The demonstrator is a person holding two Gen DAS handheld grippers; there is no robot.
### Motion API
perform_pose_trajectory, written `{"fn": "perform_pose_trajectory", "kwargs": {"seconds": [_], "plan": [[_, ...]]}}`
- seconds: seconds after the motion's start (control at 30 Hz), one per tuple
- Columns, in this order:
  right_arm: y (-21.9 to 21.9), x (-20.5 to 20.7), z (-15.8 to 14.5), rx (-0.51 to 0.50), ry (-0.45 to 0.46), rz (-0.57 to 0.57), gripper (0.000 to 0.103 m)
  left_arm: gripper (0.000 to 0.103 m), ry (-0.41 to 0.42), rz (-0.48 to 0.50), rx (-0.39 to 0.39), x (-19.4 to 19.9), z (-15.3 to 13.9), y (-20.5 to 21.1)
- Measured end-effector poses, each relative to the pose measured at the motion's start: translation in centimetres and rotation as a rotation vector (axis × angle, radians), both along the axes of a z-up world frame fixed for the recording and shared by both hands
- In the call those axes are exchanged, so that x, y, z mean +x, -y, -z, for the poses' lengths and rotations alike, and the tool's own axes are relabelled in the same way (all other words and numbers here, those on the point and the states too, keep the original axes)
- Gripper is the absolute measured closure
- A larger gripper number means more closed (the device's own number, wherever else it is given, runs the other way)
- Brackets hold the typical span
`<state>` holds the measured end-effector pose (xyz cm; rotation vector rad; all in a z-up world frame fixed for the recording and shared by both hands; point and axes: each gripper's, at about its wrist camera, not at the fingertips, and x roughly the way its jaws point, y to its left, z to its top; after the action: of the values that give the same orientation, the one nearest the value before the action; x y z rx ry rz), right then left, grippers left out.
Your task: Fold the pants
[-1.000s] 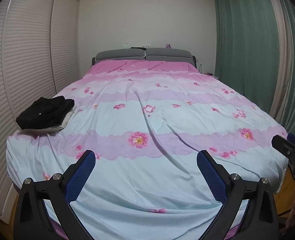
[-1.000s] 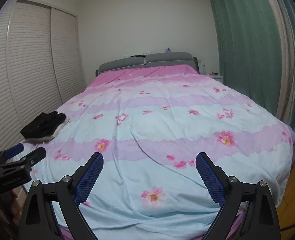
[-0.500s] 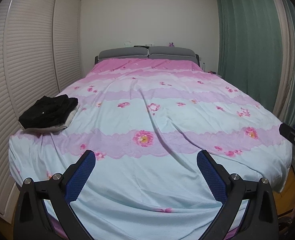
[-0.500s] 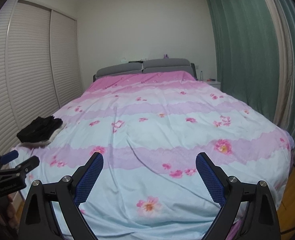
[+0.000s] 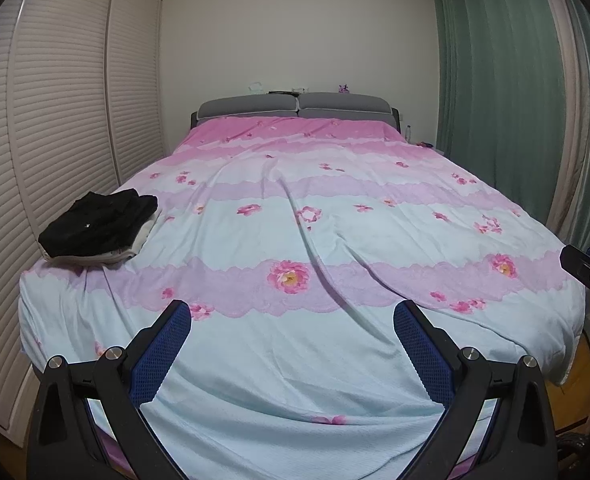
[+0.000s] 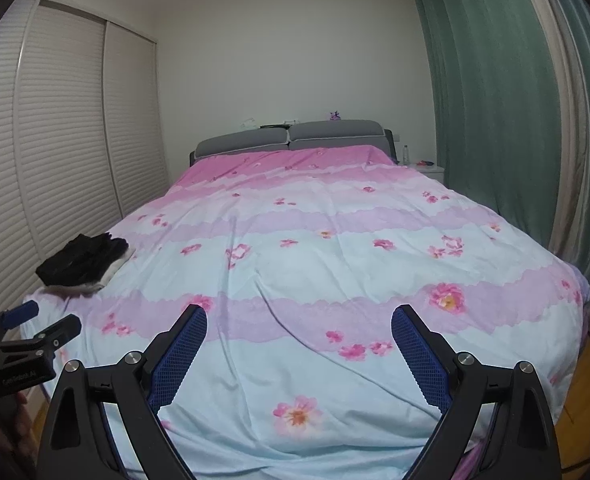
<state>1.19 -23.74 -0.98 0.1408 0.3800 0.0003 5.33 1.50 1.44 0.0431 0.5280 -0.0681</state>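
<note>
A bed (image 5: 295, 240) fills both views, covered by a quilt (image 6: 315, 280) banded in pink, lilac and pale blue with printed flowers; long creases run down its middle toward the foot. Louvred wardrobe doors (image 5: 67, 128) stand along the bed's left side, green curtains (image 5: 495, 80) hang along the right, and a grey headboard (image 5: 295, 102) closes the far end against a white wall.

The pants (image 5: 99, 222) lie near the left edge of the bed, toward its foot, as a dark folded bundle resting on a pale folded piece (image 5: 135, 246) whose edge shows beneath and to the right. The bundle's long axis runs diagonally, from the near-left corner of the bed up toward the middle of the bed; the end farther up the bed looks rumpled and layered. Which end is the waist cannot be told.

The left claw (image 5: 293, 344) is held above the foot of the bed, its blue-padded fingers spread wide with nothing between them. The right claw (image 6: 299, 344) hangs likewise over the foot, spread just as wide and empty. Each shows at the edge of the other's view. Both are well apart from the pants.
</note>
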Motion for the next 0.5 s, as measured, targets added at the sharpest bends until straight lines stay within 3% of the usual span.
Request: {"fn": "perform_pose_trajectory", "kwargs": {"seconds": [0.5], "plan": [[-0.06,0.11,0.22,-0.001,-0.005,-0.003,0.008,0.000,-0.004,-0.003,0.001,0.00,0.09,0.04]]}}
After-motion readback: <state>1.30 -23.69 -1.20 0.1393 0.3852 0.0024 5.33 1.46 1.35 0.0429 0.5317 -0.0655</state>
